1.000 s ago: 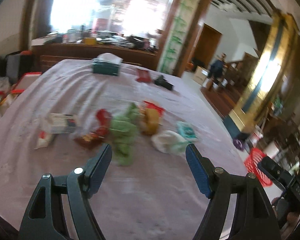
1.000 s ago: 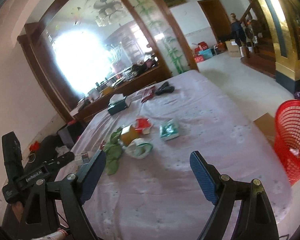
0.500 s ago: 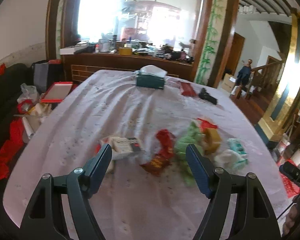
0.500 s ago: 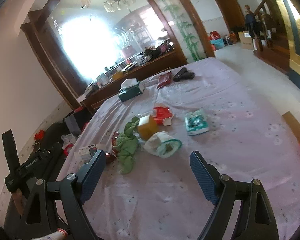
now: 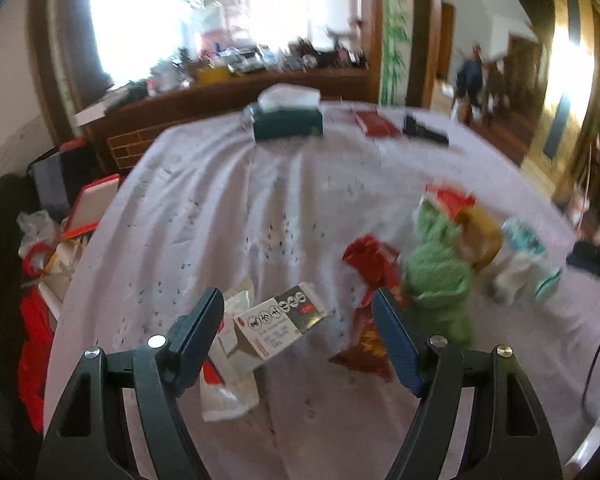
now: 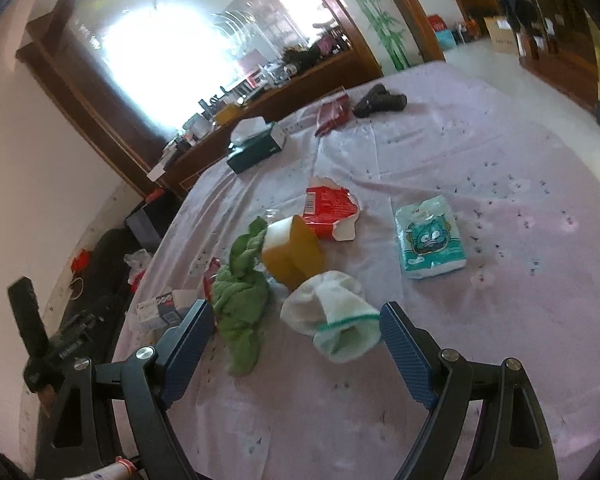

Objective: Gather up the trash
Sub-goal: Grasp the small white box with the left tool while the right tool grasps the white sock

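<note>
Approach step: left gripper [image 5: 298,316] jaws released over the carton [image 5: 280,326]; right gripper [image 6: 296,330] jaws narrowing, nothing gripped, white bag [image 6: 336,320] at 12 o'clock. Next: descend, clench.

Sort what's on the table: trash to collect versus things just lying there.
Trash: small carton, white wrapper, red wrappers, torn red packet, crumpled white bag.

Lying about, likely: tissue box, wipes pack, green cloth, yellow box, black object.

Motion blur smears the green cloth [image 5: 440,276] and red wrapper [image 5: 374,258] in the left view, and the sideboard clutter [image 5: 260,56] beyond is unreadable there.
</note>
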Action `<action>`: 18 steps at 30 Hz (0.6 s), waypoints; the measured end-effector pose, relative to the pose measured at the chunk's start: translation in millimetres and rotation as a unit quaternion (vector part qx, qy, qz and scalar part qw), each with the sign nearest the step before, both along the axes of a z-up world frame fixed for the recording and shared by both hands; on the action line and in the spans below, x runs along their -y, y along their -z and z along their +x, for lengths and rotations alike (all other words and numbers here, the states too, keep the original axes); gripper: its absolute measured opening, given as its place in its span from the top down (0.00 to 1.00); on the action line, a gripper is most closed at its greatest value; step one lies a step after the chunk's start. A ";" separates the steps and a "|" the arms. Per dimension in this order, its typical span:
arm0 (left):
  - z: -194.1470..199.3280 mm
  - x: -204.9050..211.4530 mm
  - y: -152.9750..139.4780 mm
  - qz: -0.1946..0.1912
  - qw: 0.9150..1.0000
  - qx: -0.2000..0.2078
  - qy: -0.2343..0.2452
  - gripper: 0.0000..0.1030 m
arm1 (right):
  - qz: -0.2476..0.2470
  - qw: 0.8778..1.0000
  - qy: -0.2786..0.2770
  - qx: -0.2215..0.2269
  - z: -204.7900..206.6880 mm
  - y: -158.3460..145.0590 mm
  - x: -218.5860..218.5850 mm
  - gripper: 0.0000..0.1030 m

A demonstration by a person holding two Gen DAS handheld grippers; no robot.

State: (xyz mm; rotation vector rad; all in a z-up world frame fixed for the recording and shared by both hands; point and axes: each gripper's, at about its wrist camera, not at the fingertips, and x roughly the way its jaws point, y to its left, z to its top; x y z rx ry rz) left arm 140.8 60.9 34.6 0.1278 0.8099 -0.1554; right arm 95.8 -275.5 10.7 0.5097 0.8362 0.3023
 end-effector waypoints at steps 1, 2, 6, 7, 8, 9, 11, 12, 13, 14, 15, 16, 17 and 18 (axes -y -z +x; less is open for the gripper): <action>5.0 -0.5 4.9 0.003 1.000 -0.007 0.003 0.27 | -0.003 1.000 0.002 -0.006 6.2 3.4 0.0 0.17; 10.6 -1.5 9.9 0.007 1.000 -0.017 0.006 0.27 | -0.005 1.000 0.004 -0.011 10.7 5.5 0.1 0.18; 26.2 -1.0 28.5 0.056 0.998 -0.039 0.015 0.27 | -0.009 0.999 0.005 -0.034 28.1 18.6 0.6 0.21; 26.5 0.9 32.3 0.077 0.996 -0.042 0.022 0.27 | -0.008 0.999 0.004 -0.037 30.8 21.3 0.2 0.21; 25.4 2.8 35.2 0.095 0.994 -0.042 0.026 0.27 | -0.007 0.999 0.001 -0.039 32.6 23.7 -0.4 0.22; 24.1 5.1 37.9 0.111 0.992 -0.043 0.030 0.27 | -0.009 0.999 -0.003 -0.042 34.7 26.7 -1.5 0.23; 20.3 8.6 42.0 0.132 0.990 -0.045 0.039 0.28 | -0.011 0.999 -0.007 -0.048 36.9 30.8 -3.7 0.25; 17.0 11.2 43.5 0.139 0.988 -0.044 0.044 0.28 | -0.012 0.999 -0.008 -0.050 37.8 32.7 -5.0 0.29; 15.5 12.4 44.0 0.144 0.988 -0.044 0.046 0.31 | -0.013 0.998 -0.010 -0.053 38.2 34.7 -6.3 0.33; 13.6 14.7 45.2 0.152 0.986 -0.043 0.048 0.37 | -0.015 0.998 -0.012 -0.055 38.2 36.6 -7.9 0.35; 12.3 16.5 46.9 0.158 0.985 -0.044 0.048 0.39 | -0.018 0.998 -0.014 -0.057 37.7 38.6 -9.6 0.38; 12.4 17.4 48.0 0.162 0.985 -0.045 0.048 0.40 | -0.021 0.998 -0.015 -0.060 38.0 40.0 -11.7 0.41; 12.2 18.9 50.5 0.169 0.983 -0.047 0.046 0.41 | -0.024 0.998 -0.017 -0.062 37.8 41.1 -13.6 0.43; 12.5 19.7 52.4 0.174 0.983 -0.048 0.045 0.42 | -0.029 0.997 -0.021 -0.064 37.4 42.9 -15.9 0.44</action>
